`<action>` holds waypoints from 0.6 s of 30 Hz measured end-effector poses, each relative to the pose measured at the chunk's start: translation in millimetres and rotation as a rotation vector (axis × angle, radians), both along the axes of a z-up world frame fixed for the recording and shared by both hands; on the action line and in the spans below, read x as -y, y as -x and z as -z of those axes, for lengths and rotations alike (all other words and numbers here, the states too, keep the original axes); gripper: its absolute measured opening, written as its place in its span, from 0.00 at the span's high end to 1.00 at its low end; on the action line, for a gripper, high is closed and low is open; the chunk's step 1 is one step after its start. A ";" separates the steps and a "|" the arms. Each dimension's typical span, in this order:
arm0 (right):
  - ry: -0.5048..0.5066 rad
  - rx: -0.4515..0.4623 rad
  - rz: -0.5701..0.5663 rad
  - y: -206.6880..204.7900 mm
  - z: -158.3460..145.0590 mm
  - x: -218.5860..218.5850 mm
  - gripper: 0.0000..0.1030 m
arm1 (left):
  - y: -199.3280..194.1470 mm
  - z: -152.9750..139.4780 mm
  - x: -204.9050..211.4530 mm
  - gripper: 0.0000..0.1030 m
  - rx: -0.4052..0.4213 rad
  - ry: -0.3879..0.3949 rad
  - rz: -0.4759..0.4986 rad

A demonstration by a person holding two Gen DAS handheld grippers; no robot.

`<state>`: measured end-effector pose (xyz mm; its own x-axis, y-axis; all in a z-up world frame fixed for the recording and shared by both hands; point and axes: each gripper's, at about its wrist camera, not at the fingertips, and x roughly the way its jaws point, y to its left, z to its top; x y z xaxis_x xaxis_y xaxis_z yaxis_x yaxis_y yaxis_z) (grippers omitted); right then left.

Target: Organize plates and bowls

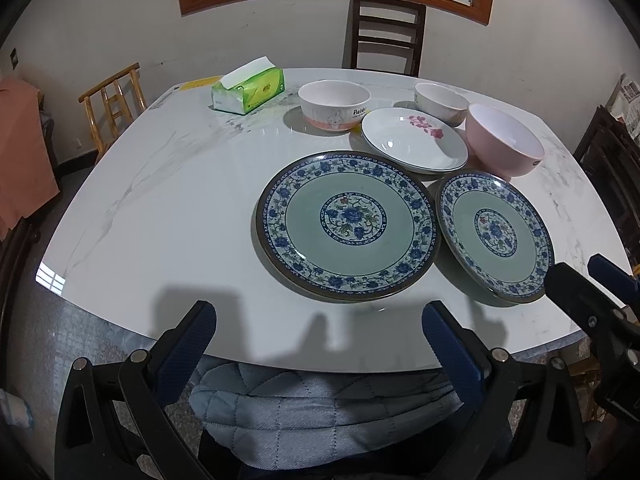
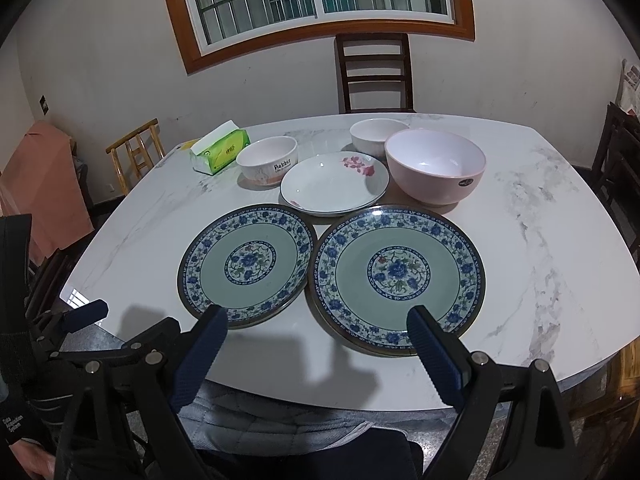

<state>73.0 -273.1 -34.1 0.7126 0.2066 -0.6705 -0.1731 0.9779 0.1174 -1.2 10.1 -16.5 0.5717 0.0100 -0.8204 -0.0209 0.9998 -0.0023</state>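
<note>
Two blue-flowered green plates lie side by side near the table's front: the left one and the right one. Behind them sits a white plate with pink flowers. A rabbit-print bowl, a small white bowl and a large pink bowl stand around it. My left gripper is open and empty before the table edge. My right gripper is open and empty, just short of the two plates.
A green tissue pack lies at the back left of the white marble table. A dark chair stands behind, a light wooden chair at left. Quilted clothing shows below the edge.
</note>
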 end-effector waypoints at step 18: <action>-0.006 -0.013 -0.006 2.1 4.0 -2.4 0.09 | 1.3 4.0 2.5 0.01 -0.007 -0.005 0.011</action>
